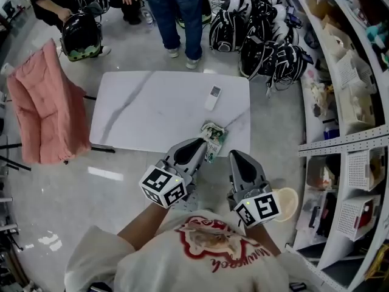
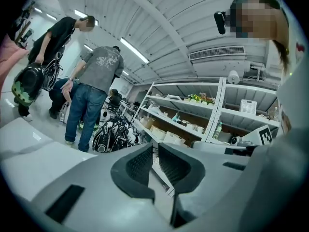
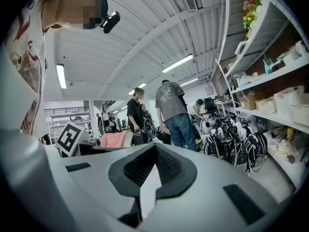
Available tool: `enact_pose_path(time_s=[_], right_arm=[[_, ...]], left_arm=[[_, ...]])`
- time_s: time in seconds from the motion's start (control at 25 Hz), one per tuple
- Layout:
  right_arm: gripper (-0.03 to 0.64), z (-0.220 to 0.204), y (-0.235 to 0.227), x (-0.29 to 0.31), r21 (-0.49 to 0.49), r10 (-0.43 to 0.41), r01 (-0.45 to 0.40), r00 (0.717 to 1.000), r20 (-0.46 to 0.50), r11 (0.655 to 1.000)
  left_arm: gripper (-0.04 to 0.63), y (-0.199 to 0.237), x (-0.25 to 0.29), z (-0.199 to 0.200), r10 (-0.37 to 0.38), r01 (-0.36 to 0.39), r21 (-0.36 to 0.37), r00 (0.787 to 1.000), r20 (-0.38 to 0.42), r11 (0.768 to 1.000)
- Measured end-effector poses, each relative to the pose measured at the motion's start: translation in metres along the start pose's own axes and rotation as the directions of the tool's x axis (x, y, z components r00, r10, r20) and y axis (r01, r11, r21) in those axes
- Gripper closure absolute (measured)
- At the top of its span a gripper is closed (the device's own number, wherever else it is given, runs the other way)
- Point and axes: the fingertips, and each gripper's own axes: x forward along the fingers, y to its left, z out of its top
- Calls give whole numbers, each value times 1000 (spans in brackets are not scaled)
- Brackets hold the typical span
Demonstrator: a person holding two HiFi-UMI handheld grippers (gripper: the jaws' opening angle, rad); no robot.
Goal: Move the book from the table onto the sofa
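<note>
Here we hold both tongs out over the near edge of the white marble-patterned bench (image 1: 152,111), side by side and a little apart. Our left tongs (image 1: 199,146) are all but closed. Their dark ribbed pads (image 2: 140,166) leave only a slim gap, and nothing sits in it. Our right tongs (image 1: 238,157) are closed with the pad tips together, and they grip nothing either.

The small book with a green illustrated cover (image 1: 214,137) lies flat on the bench at its near edge, toward the right corner. In the head view it sits just past the tip of the left tongs. Further back on the bench lies a slim white remote control (image 1: 213,97), apart from the book.

To our right runs tall white metal shelving (image 1: 346,140). Its lower bays carry white openwork baskets (image 1: 351,216), and what lies in them is too small for us to tell. The higher shelves hold pale cartons and packets (image 1: 340,72). A round cream tub-like thing (image 1: 287,203) sits on the floor just beside the right tongs' marker cube.

Black-and-white backpacks (image 1: 261,35) cluster on the floor beyond the bench's far right corner. A pink cloth (image 1: 45,108) hangs over a frame to the left. A person in blue jeans (image 1: 182,11) stands past the far edge.
</note>
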Motion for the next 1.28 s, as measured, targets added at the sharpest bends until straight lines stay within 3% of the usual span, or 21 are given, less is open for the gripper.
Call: enact_pose_path(time_s=[0.24, 0.4, 0.52, 0.64, 0.72, 0.92, 1.12, 1.28], right_arm=[[617, 13, -25, 52, 22, -62, 61, 998, 32, 998], [617, 3, -52, 67, 40, -114, 114, 993, 5, 993], [617, -23, -74, 68, 75, -146, 149, 988, -42, 986], [608, -68, -90, 67, 126, -155, 173, 978, -138, 977], [497, -105, -102, 69, 160, -157, 192, 965, -208, 968], [405, -210, -126, 69, 222, -175, 271, 911, -372, 937], [374, -318, -139, 62, 271, -180, 363, 832, -525, 891], [368, -393, -146, 59, 339, -140, 410, 787, -601, 847]], left_arm=[[568, 45, 33, 15, -41, 40, -15, 997, -59, 999], [565, 65, 51, 2, -67, 63, -42, 993, -98, 997], [540, 84, 62, -24, -34, 30, -26, 990, -139, 999], [494, 109, 67, -65, 30, -40, -45, 977, -210, 998], [454, 128, 73, -95, 63, -76, -41, 964, -258, 996], [385, 176, 87, -177, 119, -139, -25, 916, -382, 990], [365, 223, 79, -256, 175, -224, -44, 856, -486, 974], [365, 241, 83, -311, 170, -229, -41, 821, -545, 973]])
